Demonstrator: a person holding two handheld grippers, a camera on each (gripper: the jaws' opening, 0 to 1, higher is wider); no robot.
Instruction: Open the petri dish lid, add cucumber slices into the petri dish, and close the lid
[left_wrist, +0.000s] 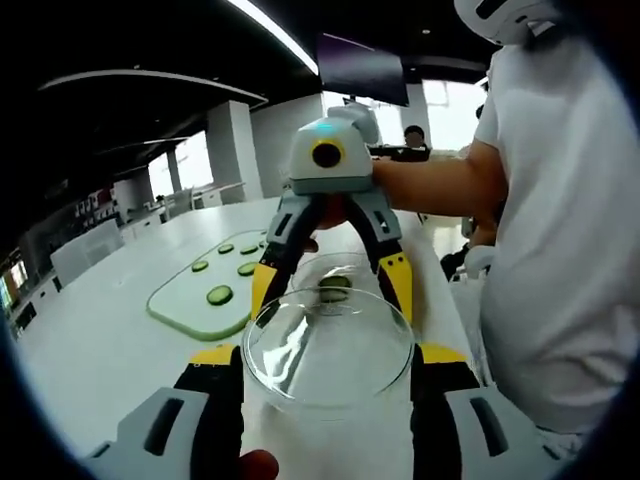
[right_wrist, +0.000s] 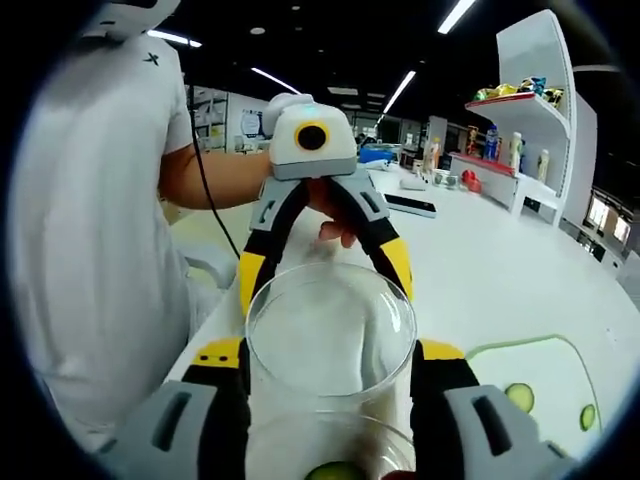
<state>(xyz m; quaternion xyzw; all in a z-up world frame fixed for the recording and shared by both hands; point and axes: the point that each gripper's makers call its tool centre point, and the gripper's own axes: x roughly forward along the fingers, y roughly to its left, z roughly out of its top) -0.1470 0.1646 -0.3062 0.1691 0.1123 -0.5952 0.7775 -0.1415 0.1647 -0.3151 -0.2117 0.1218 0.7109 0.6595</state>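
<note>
L gripper (left_wrist: 328, 352) fingers grip petri dish lid (left_wrist: 328, 345) w/ R gripper (left_wrist: 332, 290) clamping it too.

Clear petri dish lid (left_wrist: 328, 348) clamped between left hand-held gripper (left_wrist: 328, 365) jaws; 5 cucumber slices (left_wrist: 219, 295) on green board (left_wrist: 180, 305).

Ceiling strip lights (right_wrist: 400, 90) are lighting the room brightly; windows (left_wrist: 195, 160) are glaring white, edges are bending and darkening, and close glass is blurring slightly.
</note>
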